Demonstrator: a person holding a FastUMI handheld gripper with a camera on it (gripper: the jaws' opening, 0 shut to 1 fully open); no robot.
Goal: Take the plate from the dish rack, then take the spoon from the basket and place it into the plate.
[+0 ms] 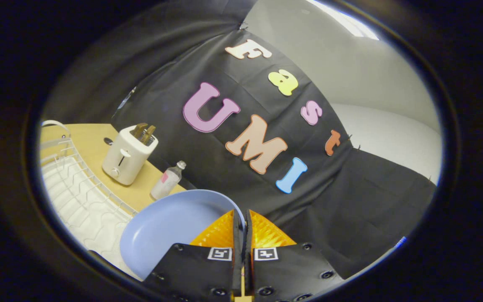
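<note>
A light blue plate [166, 230] is held up in the air, its rim pinched between my two fingers. My gripper [242, 218] is shut on that rim, with the plate's bowl spreading out to the left of the fingers. Below and to the left of the plate lies the white wire dish rack [78, 193] on the wooden table [90, 142]. The whole view is tilted.
A white toaster [127, 156] with two slices of toast in it stands on the table beyond the rack. A small clear bottle [167, 180] with a pink label stands next to it, near the black cloth wall.
</note>
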